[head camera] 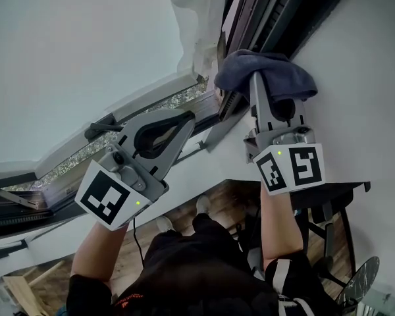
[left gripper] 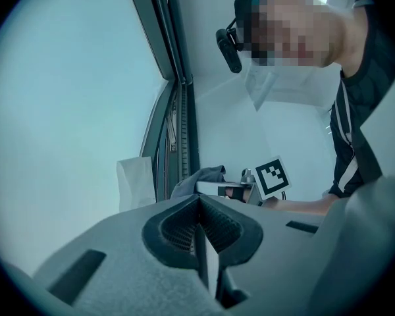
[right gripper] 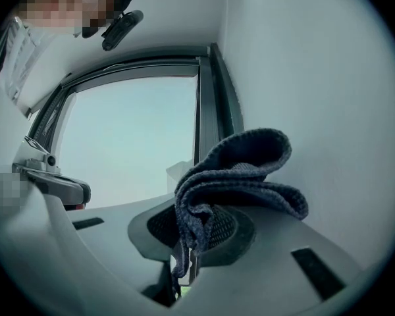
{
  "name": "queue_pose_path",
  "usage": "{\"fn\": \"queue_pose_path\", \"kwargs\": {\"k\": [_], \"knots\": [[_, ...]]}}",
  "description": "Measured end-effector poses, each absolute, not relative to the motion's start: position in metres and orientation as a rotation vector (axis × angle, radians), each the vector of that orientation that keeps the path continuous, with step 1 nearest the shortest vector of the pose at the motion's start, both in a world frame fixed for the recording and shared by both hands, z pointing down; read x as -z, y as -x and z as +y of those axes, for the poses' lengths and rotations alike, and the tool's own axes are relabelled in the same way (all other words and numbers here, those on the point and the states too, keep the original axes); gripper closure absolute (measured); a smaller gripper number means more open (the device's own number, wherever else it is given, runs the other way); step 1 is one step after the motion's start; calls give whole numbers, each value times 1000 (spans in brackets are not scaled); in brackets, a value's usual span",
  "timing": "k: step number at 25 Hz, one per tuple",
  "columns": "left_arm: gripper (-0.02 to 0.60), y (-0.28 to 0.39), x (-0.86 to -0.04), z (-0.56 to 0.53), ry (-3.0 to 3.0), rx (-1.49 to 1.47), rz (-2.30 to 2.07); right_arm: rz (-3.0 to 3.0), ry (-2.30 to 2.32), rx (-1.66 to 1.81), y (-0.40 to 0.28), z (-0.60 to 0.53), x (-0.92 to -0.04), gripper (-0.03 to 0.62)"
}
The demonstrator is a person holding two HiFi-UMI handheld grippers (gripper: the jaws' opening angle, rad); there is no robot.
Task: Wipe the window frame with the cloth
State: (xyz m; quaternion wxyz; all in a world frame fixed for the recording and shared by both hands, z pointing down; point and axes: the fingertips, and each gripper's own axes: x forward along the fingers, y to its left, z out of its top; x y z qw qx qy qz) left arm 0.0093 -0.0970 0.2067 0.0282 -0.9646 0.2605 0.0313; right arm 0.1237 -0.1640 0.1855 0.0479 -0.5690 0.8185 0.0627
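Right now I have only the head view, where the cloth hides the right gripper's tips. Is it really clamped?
Observer: Yes. The right gripper view shows the right gripper with jaws shut on a fold of the cloth, the rest bunched above.
Operator: Does the left one hold anything?
Observer: No. In its own view the left gripper has its jaws together, nothing between them.
Operator: What lies along the right gripper's line?
Observer: The dark upright of the window frame, beside the white wall; contact cannot be told.

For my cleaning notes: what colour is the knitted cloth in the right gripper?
The dark blue-grey knitted cloth; the right gripper view shows it best.
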Motion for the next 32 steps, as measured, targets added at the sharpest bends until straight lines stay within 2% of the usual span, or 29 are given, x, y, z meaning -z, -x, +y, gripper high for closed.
{"fn": "queue_pose_path", "kwargs": {"k": [32], "knots": [[563, -28, -303, -109, 3141, 36, 864, 2582, 1849, 240, -132, -172, -374, 557]]}}
